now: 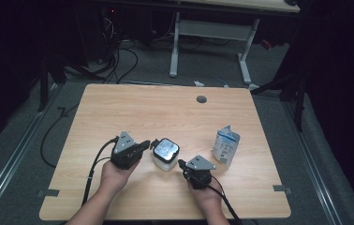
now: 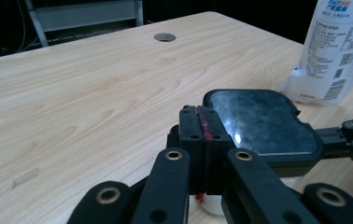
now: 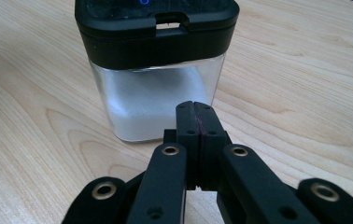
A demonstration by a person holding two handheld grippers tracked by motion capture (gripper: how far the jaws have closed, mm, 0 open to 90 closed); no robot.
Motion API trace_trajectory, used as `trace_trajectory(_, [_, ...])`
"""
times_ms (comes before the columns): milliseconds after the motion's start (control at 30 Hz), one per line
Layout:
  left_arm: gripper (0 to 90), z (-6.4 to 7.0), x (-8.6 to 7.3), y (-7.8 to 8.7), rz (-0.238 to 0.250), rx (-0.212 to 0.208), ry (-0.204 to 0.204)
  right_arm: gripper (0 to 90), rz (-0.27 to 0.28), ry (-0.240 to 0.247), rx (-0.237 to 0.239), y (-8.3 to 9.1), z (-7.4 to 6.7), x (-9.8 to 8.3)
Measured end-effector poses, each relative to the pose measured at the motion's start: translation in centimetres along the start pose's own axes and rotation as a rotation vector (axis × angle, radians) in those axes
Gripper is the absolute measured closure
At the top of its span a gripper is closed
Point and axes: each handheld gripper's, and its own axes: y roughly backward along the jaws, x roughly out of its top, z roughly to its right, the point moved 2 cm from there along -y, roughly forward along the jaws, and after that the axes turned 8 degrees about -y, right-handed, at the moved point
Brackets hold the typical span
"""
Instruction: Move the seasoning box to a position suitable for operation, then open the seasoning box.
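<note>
Wood-grain bench (image 1: 133,108): pale laminate under your hands, with a round grey cable hole (image 1: 201,99) near its far edge.

Pouch (image 1: 226,146): a white and blue printed refill bag that stands upright to the right of the container, near it but apart; in the left gripper view you see small print and a code block on its side.

Container (image 1: 165,153): a squarish box with rounded corners that sits on the bench between your two claws, a little nearer your edge than the middle. Its lower body is clear plastic holding something white and powdery to about the height of the lid's rim.

Lid (image 2: 263,121): black, thick-walled, with a glossy dark top panel that catches the light; on the side facing your right claw you have a small slot or tab cut into the rim.

Left claw (image 1: 152,143): clenched on nothing, its tip right at the lid's left edge; whether it touches you cannot tell.

Right claw (image 1: 181,163): clenched too, with nothing between the pads, just in front of the clear wall low down.
</note>
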Motion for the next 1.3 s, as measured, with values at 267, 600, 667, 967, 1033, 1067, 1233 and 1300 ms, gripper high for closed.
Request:
trace_trajectory(267, [88.4, -0.9, -1.0, 1.0, -0.018, 0.012, 0.005, 89.8, 0.004, -0.017, -0.012, 0.2, 0.6, 0.0])
trace_trajectory(600, [85.2, -2.2, -2.6, 2.1, -0.023, 0.043, 0.021, 88.5, 0.009, -0.043, -0.036, 0.6, 1.7, -0.2])
trace_trajectory(667, [84.2, -2.4, -2.9, 2.3, -0.027, 0.049, 0.024, 87.6, 0.012, -0.048, -0.042, 0.8, 1.7, -0.2])
trace_trajectory(967, [71.9, -3.1, -4.1, 3.4, -0.041, 0.066, 0.027, 84.8, 0.030, -0.066, -0.055, 1.5, 2.6, -0.3])
trace_trajectory(1033, [69.6, -3.3, -4.5, 3.6, -0.045, 0.078, 0.026, 83.1, 0.028, -0.069, -0.058, 1.5, 2.8, -0.3])
trace_trajectory(1067, [68.7, -3.5, -4.8, 3.8, -0.048, 0.085, 0.030, 82.2, 0.030, -0.069, -0.060, 1.5, 2.9, -0.3])
trace_trajectory(1233, [65.8, -4.2, -6.3, 4.4, -0.079, 0.110, 0.042, 78.7, 0.016, -0.074, -0.080, 1.5, 3.2, -0.6])
trace_trajectory(1300, [64.6, -4.5, -7.1, 4.7, -0.094, 0.126, 0.040, 77.0, 0.015, -0.073, -0.088, 1.7, 3.4, -0.7])
